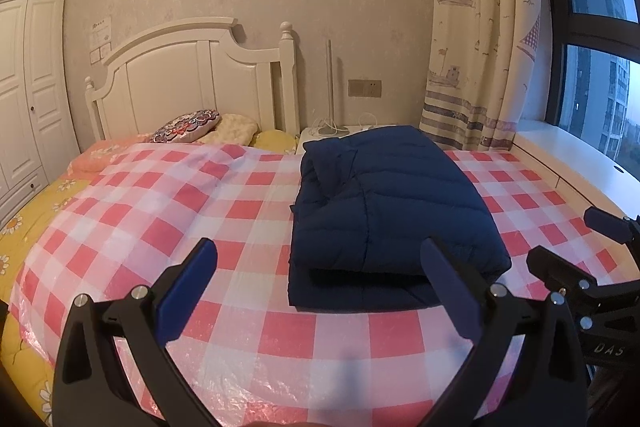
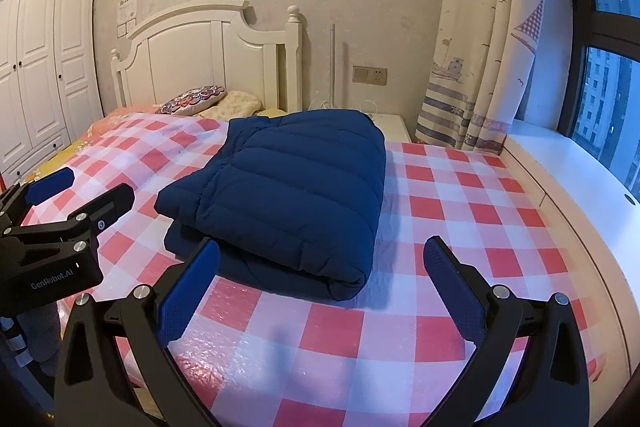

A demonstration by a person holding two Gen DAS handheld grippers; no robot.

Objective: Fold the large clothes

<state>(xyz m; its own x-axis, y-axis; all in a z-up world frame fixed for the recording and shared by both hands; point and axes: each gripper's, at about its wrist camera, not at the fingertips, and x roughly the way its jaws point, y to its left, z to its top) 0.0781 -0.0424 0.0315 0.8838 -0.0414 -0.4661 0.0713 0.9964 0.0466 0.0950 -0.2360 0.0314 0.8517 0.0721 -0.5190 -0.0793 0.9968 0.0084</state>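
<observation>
A navy quilted down jacket (image 1: 384,207) lies folded into a thick rectangle on the pink-and-white checked bed cover (image 1: 180,219). My left gripper (image 1: 320,251) hovers open just in front of the jacket's near edge, nothing between its fingers. In the right wrist view the folded jacket (image 2: 288,195) sits ahead and slightly left. My right gripper (image 2: 320,251) is open and empty above the checked cover (image 2: 460,195), just short of the jacket's near right corner. Each gripper shows in the other's view: the right one (image 1: 568,243) at the right edge, the left one (image 2: 84,191) at the left edge.
A white headboard (image 1: 192,75) and pillows (image 1: 188,127) lie at the far end. A white nightstand (image 2: 394,125) with cables stands beyond the jacket. A white window ledge (image 2: 560,179) and curtain (image 2: 488,47) run along the right; a wardrobe (image 2: 36,67) is left.
</observation>
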